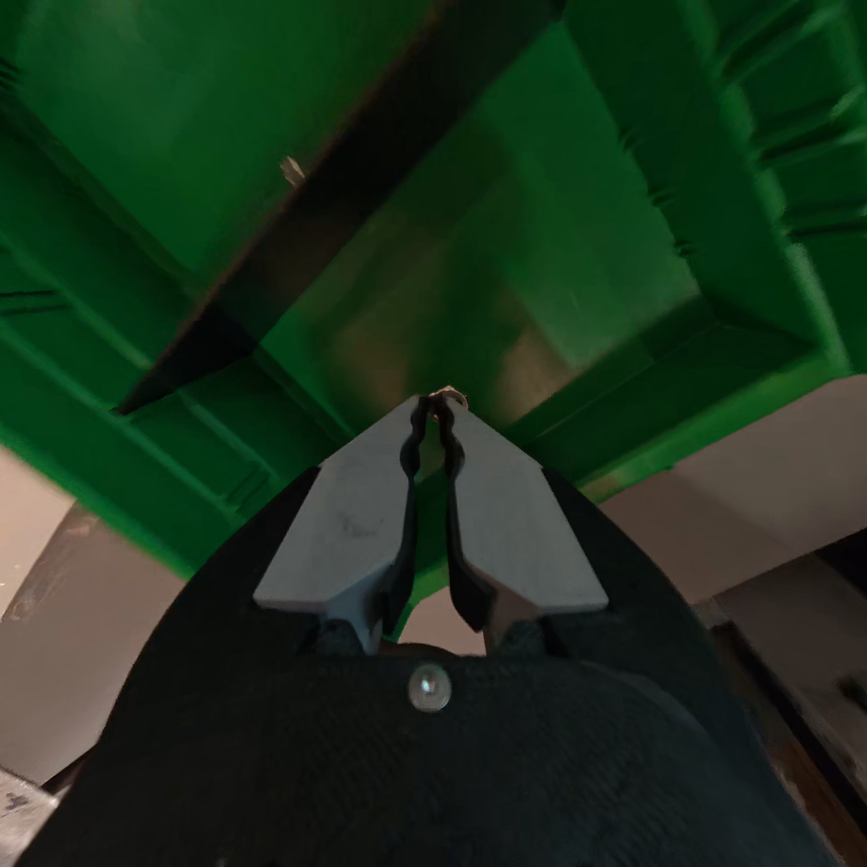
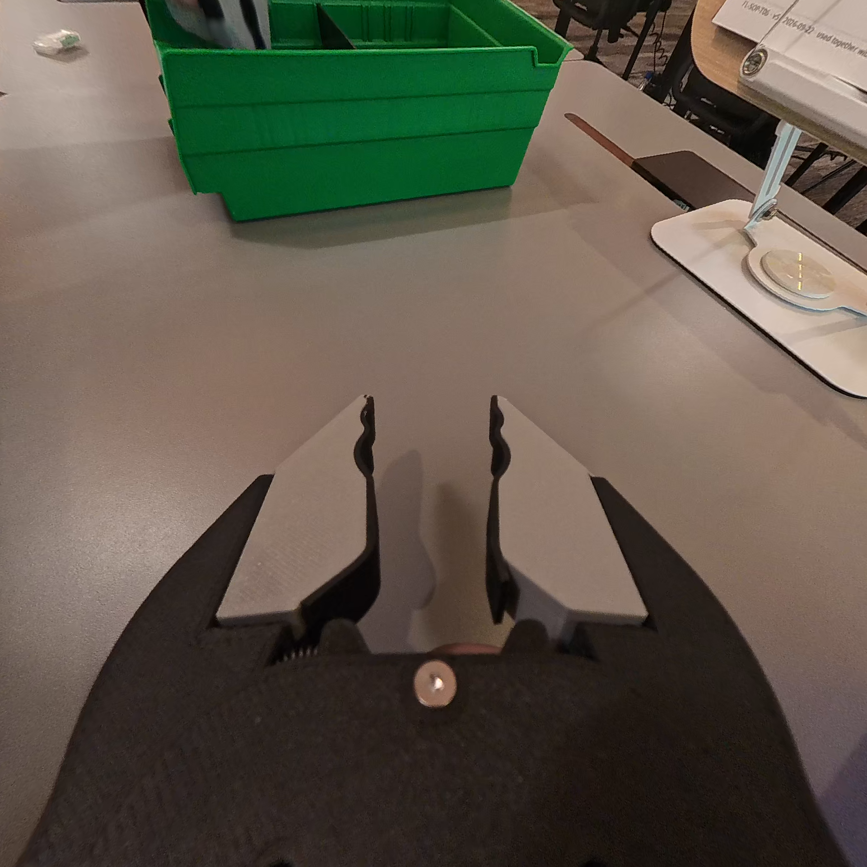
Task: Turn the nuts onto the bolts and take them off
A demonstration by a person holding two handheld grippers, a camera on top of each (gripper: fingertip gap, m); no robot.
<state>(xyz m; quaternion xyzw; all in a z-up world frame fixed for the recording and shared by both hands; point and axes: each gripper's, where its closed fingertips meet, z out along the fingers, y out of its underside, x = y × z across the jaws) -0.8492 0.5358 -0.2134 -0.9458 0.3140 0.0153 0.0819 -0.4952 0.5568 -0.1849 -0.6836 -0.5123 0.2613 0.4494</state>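
My left gripper (image 1: 436, 406) reaches into a green bin (image 1: 586, 187) and is shut on a small metal piece (image 1: 448, 391), probably a nut, which only just peeks out between the tips. Another small metal part (image 1: 290, 170) lies against the black divider (image 1: 356, 178) in the neighbouring compartment; it is too blurred to tell nut from bolt. My right gripper (image 2: 431, 408) is open and empty, low over the grey table (image 2: 422, 305), well short of the green bin (image 2: 356, 140). The left gripper shows blurred inside the bin's left part in the right wrist view (image 2: 225, 23).
A white stand base (image 2: 769, 300) with a tilted board of papers (image 2: 807, 51) stands at the right. A dark flat piece (image 2: 689, 178) lies by the table's right edge. A small white item (image 2: 56, 41) lies far left. Chairs stand beyond the table. Tip to tip, the grippers are about 35 cm apart.
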